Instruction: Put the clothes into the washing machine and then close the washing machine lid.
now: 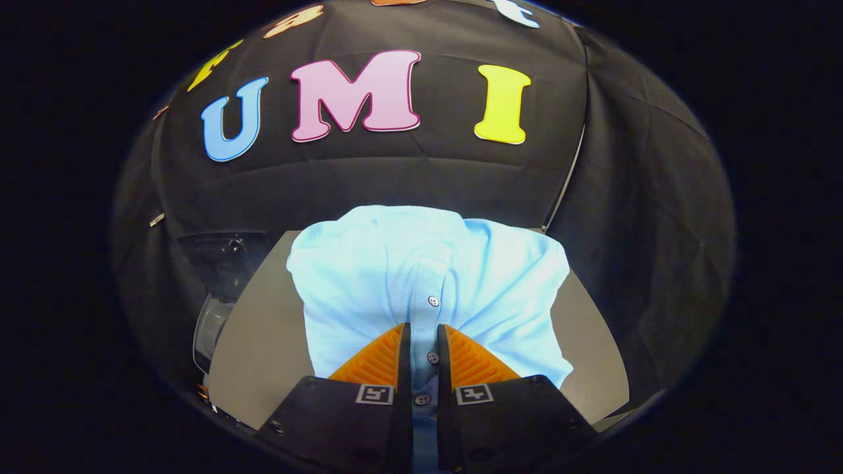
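Fingers point(423, 342) are drawn nearly together and pinch the buttoned placket of a light blue shirt point(395, 276), both pressing on the fold of cloth. The shirt bunches over the grey counter point(257, 342), spreading beyond the fingers. A washing machine point(220, 289) stands beside the counter, left of the shirt.

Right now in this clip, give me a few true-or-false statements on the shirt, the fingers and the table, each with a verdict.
1. The gripper has its fingers closed on a fold of the light blue shirt. True.
2. The shirt is a pullover without buttons. False: small buttons run down its placket between the fingers.
3. The shirt lies bunched on a grey table. True.
4. The fingers are spread wide with nothing between them. False: they stand close together with the placket pinched between them.
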Motion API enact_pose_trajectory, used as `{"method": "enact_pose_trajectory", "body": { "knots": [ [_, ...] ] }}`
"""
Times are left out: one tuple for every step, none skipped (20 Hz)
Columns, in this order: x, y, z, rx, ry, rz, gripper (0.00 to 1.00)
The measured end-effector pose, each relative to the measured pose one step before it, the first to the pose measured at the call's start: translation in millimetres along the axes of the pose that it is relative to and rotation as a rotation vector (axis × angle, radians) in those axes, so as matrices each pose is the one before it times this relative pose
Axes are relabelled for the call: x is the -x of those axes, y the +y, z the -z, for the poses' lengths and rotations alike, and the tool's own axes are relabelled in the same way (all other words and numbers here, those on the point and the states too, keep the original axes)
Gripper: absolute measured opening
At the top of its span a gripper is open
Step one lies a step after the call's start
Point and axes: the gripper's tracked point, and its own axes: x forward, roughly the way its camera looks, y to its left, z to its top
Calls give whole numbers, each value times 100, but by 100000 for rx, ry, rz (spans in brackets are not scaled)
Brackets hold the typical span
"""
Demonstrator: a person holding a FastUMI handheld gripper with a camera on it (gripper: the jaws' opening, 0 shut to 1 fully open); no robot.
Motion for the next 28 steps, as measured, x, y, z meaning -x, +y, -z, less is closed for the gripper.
{"method": "enact_pose_trajectory", "body": {
  "knots": [
    [-350, 492, -348, -1405, -3623, -2341, 5],
    [1004, 864, -367, -472, -2021, -1262, 5],
    [695, 997, -231, 438, -1995, -1031, 5],
    [741, 1021, -264, 774, -2050, -632, 5],
    [815, 885, -371, 1001, -2136, -594, 5],
    [892, 1170, -746, 265, -2278, -973, 5],
    [730, 1238, -666, -480, -2137, -1069, 5],
    [848, 1246, -609, -771, -1527, -1136, 5],
    [637, 1388, -399, -748, -1273, -1184, 5],
    [638, 1586, -342, -610, -1434, -1548, 5],
    [521, 1684, -416, 13, -1443, -1592, 5],
    [459, 1641, -309, 453, -1452, -1037, 5],
    [443, 1501, -136, 542, -1087, -578, 5],
    [290, 1395, -92, 251, -1308, -454, 5],
    [167, 1484, -14, -222, -934, -388, 5],
    [41, 1477, 149, -818, -810, -605, 5],
    [-84, 1296, 275, -1617, -935, -411, 5],
    [-123, 1369, 198, -1948, -1654, -751, 5],
    [-359, 1430, 233, -972, -1673, -1042, 5],
    [-438, 1572, 494, 1036, -948, -1038, 5],
    [-442, 1377, 766, 3739, 1024, -138, 5],
    [-387, 1155, 930, 4890, 1950, 419, 5],
    [-389, 1223, 437, 3422, 500, 176, 5],
    [-435, 1625, -142, 333, -1830, -1584, 5],
    [-250, 1488, -358, -2333, -2426, -2078, 5],
    [-306, 1335, -198, -2762, -2204, -1836, 5],
    [-367, 933, 170, -1698, -716, -549, 5],
    [-662, 719, 736, 142, 400, 7, 5]
  ]
}}
